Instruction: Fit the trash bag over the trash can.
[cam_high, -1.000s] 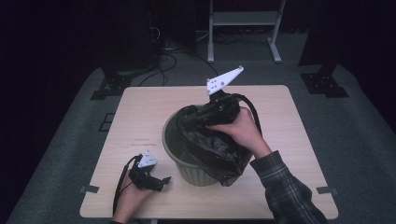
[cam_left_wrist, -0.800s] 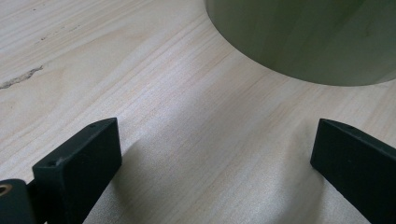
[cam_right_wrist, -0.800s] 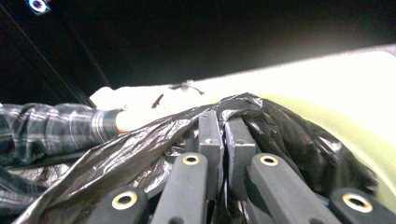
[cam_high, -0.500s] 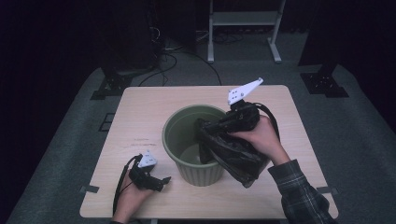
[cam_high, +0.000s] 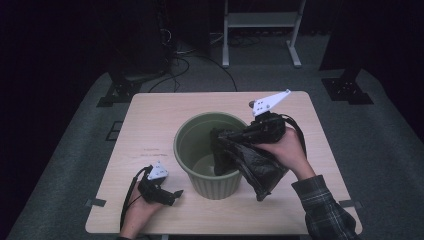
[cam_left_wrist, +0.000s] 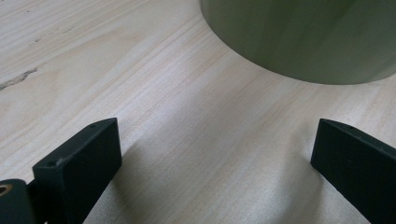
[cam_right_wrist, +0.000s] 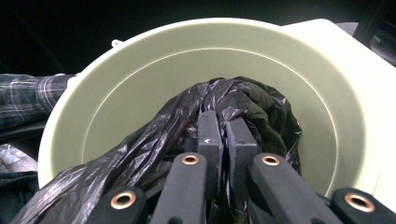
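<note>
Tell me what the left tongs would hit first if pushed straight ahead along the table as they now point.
Probably the green bin's outer wall. The left tongs rest open and low over the wooden table, with bare wood between the jaws and the bin straight ahead; how far off is unclear.

Left hand-held gripper (cam_left_wrist: 212, 163) — jaws wide apart over pale wooden table (cam_left_wrist: 140, 88) — green bin (cam_left_wrist: 299, 37) just ahead.

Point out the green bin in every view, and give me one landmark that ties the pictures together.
High view: the green bin stands mid-table, rim up, black bag draped over its right edge.
Left gripper view: its outer wall sits at top right, beyond the open jaws.
Right gripper view: its pale inside rings the bag clamped in the shut jaws.
Shared landmark: the wooden table, beneath the bin.
</note>
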